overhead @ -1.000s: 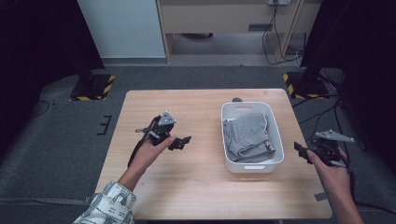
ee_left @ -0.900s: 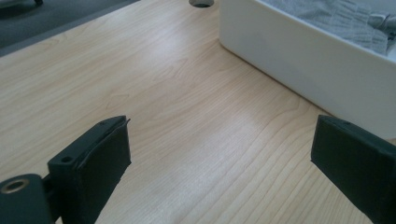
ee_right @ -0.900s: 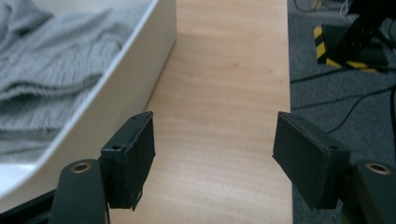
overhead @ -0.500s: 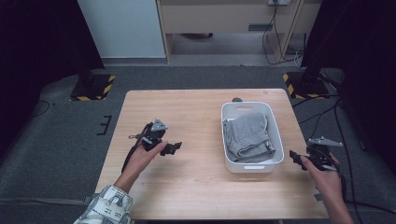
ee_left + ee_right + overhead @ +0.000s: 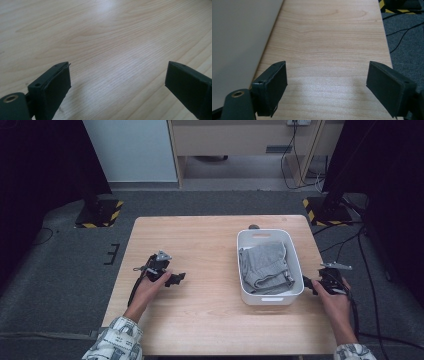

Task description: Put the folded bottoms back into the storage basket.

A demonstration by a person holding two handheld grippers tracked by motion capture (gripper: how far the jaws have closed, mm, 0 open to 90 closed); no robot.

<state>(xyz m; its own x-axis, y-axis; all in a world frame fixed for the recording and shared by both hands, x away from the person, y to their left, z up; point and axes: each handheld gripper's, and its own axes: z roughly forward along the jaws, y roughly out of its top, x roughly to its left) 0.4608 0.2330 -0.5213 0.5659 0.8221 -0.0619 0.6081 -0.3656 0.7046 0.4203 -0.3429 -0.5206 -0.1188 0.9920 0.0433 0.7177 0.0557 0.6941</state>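
No readable writing, label, brand or number stands on anything here, in the high view or either gripper view.

Lab: black curtains (image 5: 45,170), hazard-striped stand bases (image 5: 100,215).

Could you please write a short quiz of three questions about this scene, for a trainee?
1. Multiple choice: what lies inside the white bin? A) a grey cloth B) a red cup C) some tools
2. True or false: the left gripper grips the grey cloth.
3. Fill in: the right gripper is beside the bin's ___ wall, as seen in the high view.

Key:
1. A.
2. False. Its jaws are open over the bare wooden table, far left of the bin.
3. Right. Its jaws have just been opening, with nothing between them.
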